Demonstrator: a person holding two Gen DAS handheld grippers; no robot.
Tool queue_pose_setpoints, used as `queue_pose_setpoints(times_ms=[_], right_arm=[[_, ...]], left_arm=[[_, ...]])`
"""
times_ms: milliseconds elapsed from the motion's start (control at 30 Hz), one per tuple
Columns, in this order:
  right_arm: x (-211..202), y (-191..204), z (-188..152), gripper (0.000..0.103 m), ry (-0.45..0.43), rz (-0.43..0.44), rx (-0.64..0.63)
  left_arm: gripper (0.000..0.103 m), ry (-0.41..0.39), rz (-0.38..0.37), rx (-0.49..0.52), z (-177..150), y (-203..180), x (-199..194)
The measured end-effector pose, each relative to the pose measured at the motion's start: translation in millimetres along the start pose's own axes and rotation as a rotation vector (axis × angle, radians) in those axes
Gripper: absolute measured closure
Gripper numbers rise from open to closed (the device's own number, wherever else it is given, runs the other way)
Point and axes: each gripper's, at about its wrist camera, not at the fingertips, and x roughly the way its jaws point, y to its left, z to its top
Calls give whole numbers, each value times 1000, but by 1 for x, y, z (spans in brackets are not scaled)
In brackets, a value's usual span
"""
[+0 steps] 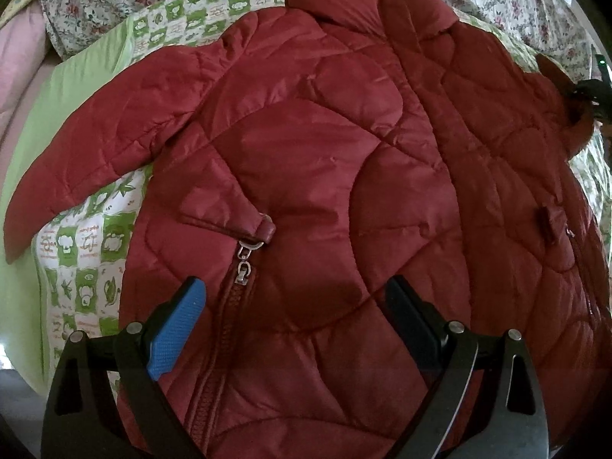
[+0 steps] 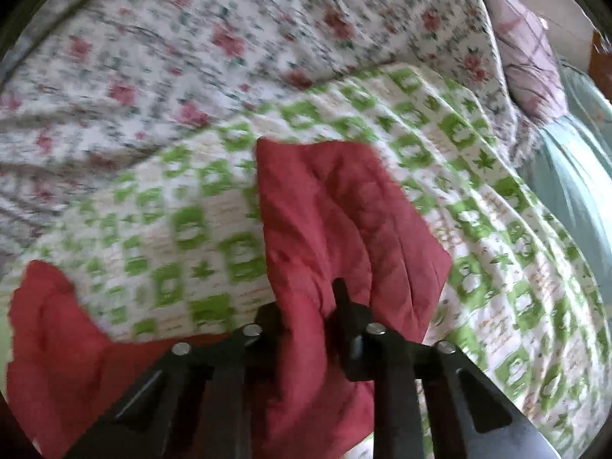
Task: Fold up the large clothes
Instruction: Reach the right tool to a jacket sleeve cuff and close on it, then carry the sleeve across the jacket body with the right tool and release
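Observation:
A dark red quilted jacket lies front up on a green-and-white patterned blanket. Its left sleeve stretches out to the left. A pocket zipper pull lies just ahead of my left gripper, which hovers open above the jacket's lower front. My right gripper is shut on the jacket's right sleeve and holds it lifted above the blanket; the view is blurred. That gripper also shows at the far right edge of the left wrist view, at the sleeve end.
A floral quilt lies bunched behind the jacket, also in the right wrist view. A pink pillow sits at the far left. A pink checked pillow and pale teal sheet lie at the right.

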Motion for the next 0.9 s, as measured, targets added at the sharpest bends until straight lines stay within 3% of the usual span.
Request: queue_pose_setpoints(times_ms=[200, 500, 667, 900], right_arm=[[-35, 30, -24, 88, -42, 167, -46], [-80, 100, -86, 87, -59, 406, -138], [-88, 150, -122, 87, -2, 518, -232], [-86, 222, -185, 87, 102, 584, -459]], left_arm=[[7, -20, -14, -3, -4, -1, -11], [7, -9, -25, -38, -12, 12, -13], [7, 2, -51, -63, -15, 20, -12], [7, -5, -91, -106, -13, 40, -14]])
